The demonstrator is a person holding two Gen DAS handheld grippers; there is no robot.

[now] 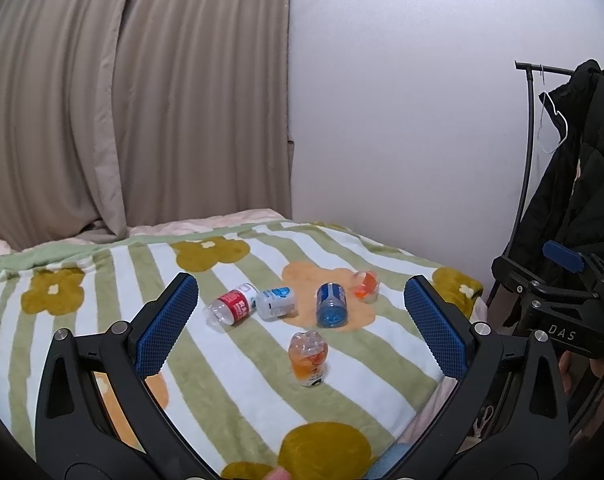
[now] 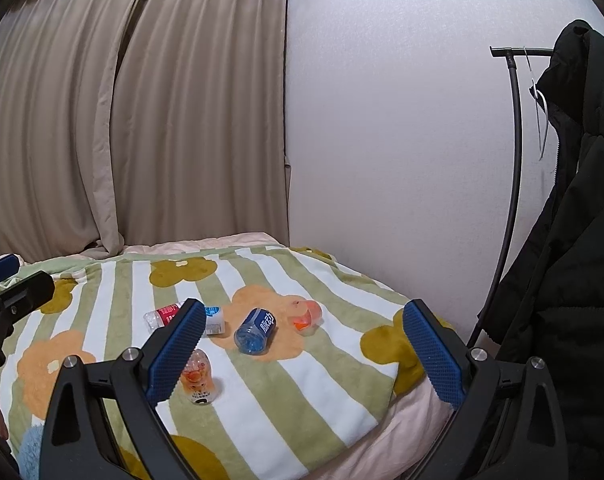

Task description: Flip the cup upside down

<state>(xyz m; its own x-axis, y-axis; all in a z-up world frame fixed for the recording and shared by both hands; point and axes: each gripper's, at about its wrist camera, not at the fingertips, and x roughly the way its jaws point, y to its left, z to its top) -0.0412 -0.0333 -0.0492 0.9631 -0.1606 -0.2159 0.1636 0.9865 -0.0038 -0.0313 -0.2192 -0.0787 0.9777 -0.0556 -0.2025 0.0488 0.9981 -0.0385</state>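
Note:
Several small cut-bottle cups lie on a striped flower blanket (image 1: pixel 102 280) on a bed. A clear cup with an orange label (image 1: pixel 308 360) stands bottom-up nearest me; it also shows in the right wrist view (image 2: pixel 198 376). A red-label cup (image 1: pixel 232 306), a white cup (image 1: pixel 276 302), a blue cup (image 1: pixel 331 305) and an orange cup (image 1: pixel 365 286) lie on their sides. My left gripper (image 1: pixel 300 324) is open above the blanket, short of the cups. My right gripper (image 2: pixel 302 356) is open too, holding nothing.
Beige curtains (image 1: pixel 134 100) hang behind the bed, and a white wall (image 1: pixel 402 120) stands to the right. A coat rack with a black jacket (image 2: pixel 562 240) stands off the bed's right side. The blanket's right edge (image 2: pixel 398 376) drops onto pink bedding.

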